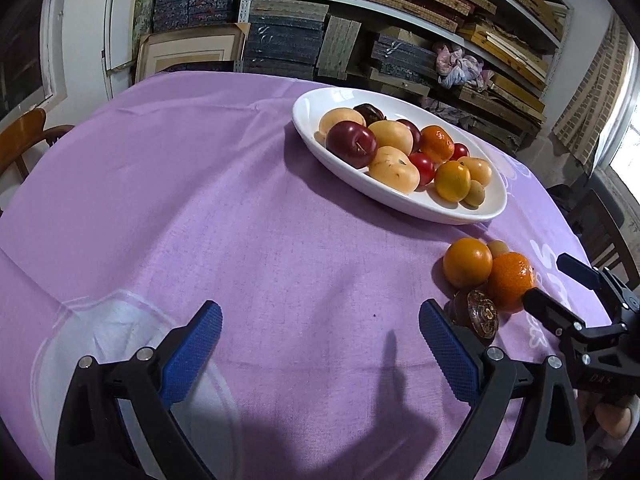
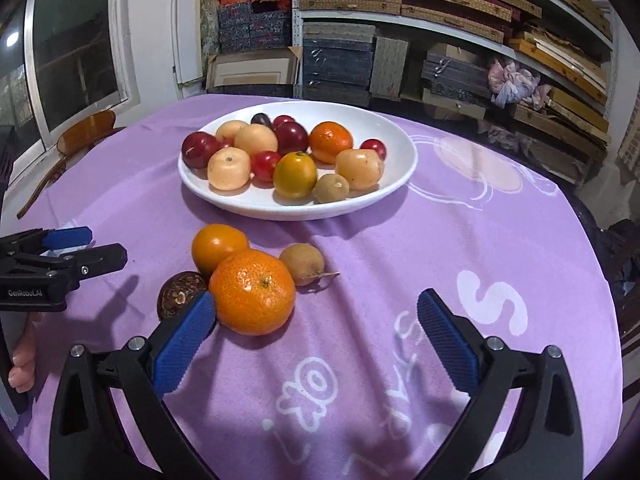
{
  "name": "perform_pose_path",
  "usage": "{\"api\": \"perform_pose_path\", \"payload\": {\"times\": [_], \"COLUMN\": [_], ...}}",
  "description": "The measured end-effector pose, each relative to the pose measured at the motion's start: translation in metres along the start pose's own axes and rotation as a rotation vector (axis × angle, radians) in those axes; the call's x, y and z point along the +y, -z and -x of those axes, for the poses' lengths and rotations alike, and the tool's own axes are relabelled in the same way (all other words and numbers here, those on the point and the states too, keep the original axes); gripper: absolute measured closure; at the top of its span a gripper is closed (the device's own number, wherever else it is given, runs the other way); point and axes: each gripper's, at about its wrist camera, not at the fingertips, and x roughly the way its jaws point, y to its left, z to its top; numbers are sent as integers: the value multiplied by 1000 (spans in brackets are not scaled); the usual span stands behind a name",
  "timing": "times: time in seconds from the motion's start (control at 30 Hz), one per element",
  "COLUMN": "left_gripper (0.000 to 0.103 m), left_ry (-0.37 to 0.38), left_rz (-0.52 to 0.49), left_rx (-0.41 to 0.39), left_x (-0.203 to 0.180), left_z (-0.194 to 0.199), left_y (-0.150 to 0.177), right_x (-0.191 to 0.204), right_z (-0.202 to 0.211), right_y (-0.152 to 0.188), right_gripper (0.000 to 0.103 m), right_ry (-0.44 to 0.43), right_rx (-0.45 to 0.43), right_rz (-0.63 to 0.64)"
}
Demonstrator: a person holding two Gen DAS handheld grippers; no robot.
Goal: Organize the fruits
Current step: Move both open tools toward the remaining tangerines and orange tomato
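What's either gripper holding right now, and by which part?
Nothing. The left gripper is open over bare cloth. The right gripper is open too; one pad sits beside the mandarin without clamping it.

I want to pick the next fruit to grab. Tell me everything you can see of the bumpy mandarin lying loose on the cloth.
The mandarin is round, bright orange, with dimpled, glossy peel and a small green stem scar facing up. It looks whole and lies on the purple tablecloth, outside the white plate. A smooth orange presses its far side; the right claw's open left finger reaches its edge.
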Motion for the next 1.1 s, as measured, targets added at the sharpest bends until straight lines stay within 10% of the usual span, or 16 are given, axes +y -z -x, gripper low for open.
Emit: {"api": "perform_pose_path", "payload": {"times": [0.2,0.4,0.5,1.1], "left_gripper": [3,3,3,3], "left_ry": [-14,-19,-22,-18], "left_rz": [-23,-46,-46,-139], "left_rx": [-6,-11,-22,-11], "left_x": [-5,-9,-10,-28], "left_z": [3,4,6,2], "left_y": [1,3,2,10], "right_x": [-35,-7,13,16], "right_z": [17,25,15,3], "right_y": [7,6,9,16], "right_gripper": [4,5,30,49], "right_ry": [71,-116,-154,-220], "right_rx": [-17,-28,22,71], "right_rz": [-81,-27,22,4]}}
